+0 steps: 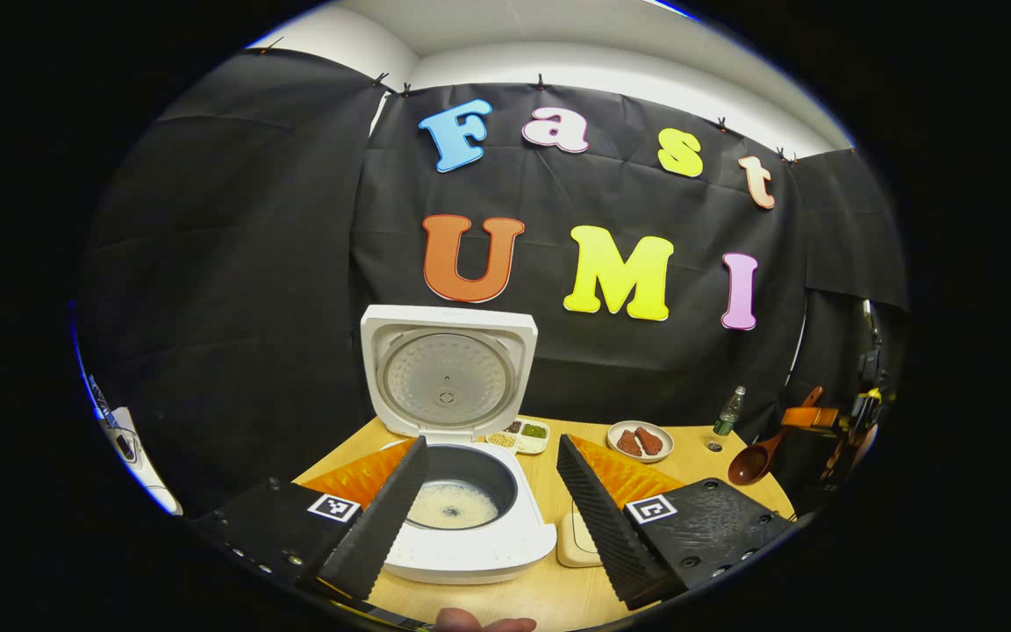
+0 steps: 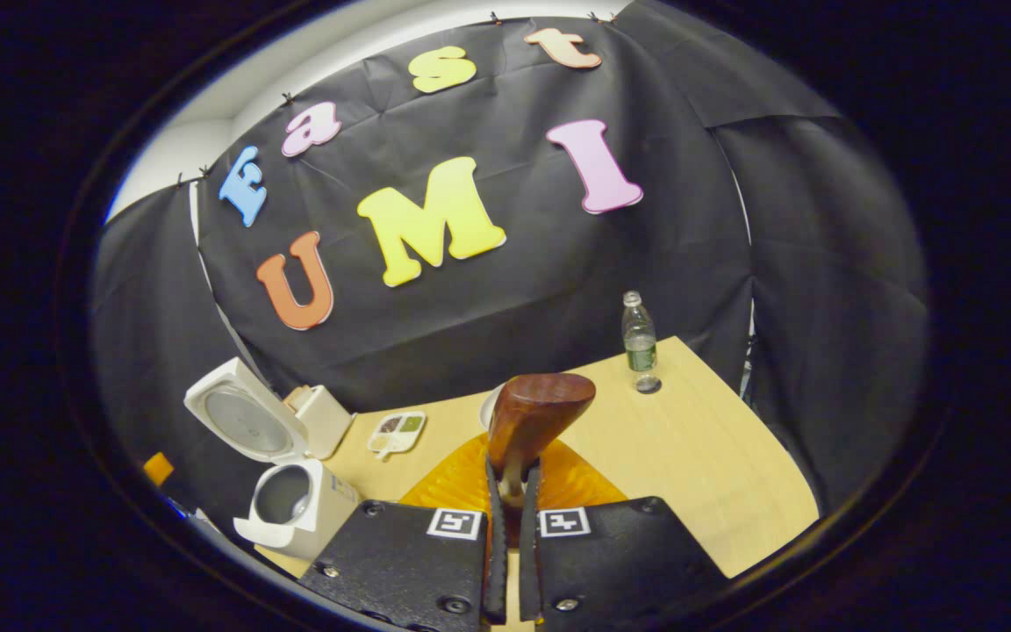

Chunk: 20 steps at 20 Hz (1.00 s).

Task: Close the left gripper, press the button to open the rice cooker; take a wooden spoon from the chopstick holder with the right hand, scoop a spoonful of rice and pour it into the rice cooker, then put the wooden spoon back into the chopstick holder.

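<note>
Reddish-brown wooden spoon stands bowl-up, clamped between my right gripper fingers; left gripper gapes over white open rice cooker; bare tabletop lies rightward.

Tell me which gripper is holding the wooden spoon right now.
The right gripper, shut on the wooden spoon; the left gripper is open, framing the rice cooker.

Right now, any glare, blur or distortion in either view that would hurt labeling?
Left gripper view: sharp, evenly lit; fisheye bends the table edge; soft sheen on the rice cooker lid's inner plate; the wooden spoon sits small near the warped rim. Right gripper view: horizon tilted, the spoon's bowl looms large and slightly soft between the right gripper fingers; bottle crisp.
</note>
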Motion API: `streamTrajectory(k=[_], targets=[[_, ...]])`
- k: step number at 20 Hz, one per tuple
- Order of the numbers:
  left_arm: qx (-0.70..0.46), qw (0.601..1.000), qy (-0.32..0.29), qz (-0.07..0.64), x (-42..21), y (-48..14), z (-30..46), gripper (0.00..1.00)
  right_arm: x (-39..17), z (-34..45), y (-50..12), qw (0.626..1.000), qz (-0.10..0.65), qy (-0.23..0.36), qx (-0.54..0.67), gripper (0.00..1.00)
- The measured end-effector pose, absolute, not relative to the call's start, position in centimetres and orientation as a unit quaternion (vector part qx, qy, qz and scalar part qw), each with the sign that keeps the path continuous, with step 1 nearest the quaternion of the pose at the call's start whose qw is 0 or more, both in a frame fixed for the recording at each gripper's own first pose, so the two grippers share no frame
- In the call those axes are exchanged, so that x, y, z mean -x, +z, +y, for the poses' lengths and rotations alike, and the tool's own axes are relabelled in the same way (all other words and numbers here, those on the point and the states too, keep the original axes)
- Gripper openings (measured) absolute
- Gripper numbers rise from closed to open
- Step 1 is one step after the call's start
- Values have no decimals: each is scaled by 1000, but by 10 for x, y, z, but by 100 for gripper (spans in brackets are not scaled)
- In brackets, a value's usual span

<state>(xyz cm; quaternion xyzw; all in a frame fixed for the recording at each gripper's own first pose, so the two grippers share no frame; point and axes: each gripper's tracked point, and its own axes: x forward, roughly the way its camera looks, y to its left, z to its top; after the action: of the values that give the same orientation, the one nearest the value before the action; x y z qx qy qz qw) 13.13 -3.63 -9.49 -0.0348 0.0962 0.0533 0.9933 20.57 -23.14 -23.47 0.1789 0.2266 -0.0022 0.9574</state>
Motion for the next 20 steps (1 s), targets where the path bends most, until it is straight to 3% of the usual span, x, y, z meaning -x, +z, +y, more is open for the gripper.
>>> streamTrajectory(k=[11, 20], targets=[[22, 992, 59, 113, -145, -89, -68, 95, -233, -249, -347, 947, 261, -21, -187, 12], [8, 994, 63, 84, -164, -58, -56, 95, -235, -237, -370, 947, 264, -2, -181, 21]])
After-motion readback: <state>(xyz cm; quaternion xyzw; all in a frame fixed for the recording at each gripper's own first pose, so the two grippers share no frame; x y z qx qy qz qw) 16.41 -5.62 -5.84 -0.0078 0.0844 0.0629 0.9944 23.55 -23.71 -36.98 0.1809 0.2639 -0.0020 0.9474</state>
